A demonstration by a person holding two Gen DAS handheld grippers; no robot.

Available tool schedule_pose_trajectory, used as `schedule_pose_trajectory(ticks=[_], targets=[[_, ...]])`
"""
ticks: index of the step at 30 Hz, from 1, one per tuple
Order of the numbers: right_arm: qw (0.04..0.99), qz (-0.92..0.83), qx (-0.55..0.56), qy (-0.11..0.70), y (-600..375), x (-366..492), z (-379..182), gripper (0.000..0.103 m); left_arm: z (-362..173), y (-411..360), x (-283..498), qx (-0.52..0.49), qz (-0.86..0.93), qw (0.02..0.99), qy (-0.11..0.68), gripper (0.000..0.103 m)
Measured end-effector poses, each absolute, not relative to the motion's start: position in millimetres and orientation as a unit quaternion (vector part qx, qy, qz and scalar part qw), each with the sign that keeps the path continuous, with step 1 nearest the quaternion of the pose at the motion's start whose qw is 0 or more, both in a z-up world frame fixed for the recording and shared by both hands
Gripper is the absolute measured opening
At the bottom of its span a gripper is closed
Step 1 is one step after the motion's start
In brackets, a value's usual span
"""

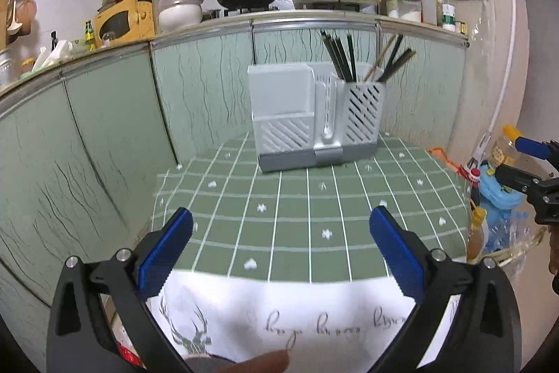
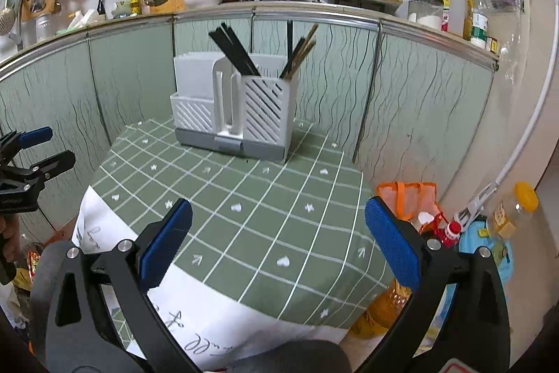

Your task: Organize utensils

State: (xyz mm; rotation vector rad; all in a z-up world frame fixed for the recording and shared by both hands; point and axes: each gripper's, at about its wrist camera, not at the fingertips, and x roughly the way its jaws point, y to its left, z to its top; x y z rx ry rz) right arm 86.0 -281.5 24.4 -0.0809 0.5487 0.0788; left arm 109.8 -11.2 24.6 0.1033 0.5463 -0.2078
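A white and grey utensil holder [image 1: 307,124] stands at the far end of a small table with a green checked cloth [image 1: 297,226]; it also shows in the right wrist view [image 2: 234,117]. Black chopsticks [image 1: 340,56] and brown wooden chopsticks [image 1: 387,60] stand in its slotted right compartment; they show in the right wrist view too, the black ones [image 2: 234,53] and the brown ones [image 2: 300,53]. My left gripper [image 1: 281,222] is open and empty above the table's near end. My right gripper [image 2: 277,215] is open and empty above the table's near right part.
Green patterned cabinet doors [image 1: 104,128] close in behind and left of the table. Bottles and an orange bag [image 2: 408,198] crowd the floor to the right. A counter [image 1: 244,16] with pans and jars runs above. The cloth's white hem [image 1: 279,310] hangs at the front.
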Motion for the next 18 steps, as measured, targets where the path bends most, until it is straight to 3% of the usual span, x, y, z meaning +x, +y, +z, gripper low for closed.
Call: schedule_pose_trajectory(ticks=[18], targets=[[0.954,0.035,-0.033,0.297,-270.6,74.1,-11.4,0.095,1.8,-16.9,96.8,0.047,-0.105,0.949,0.292,0.099]])
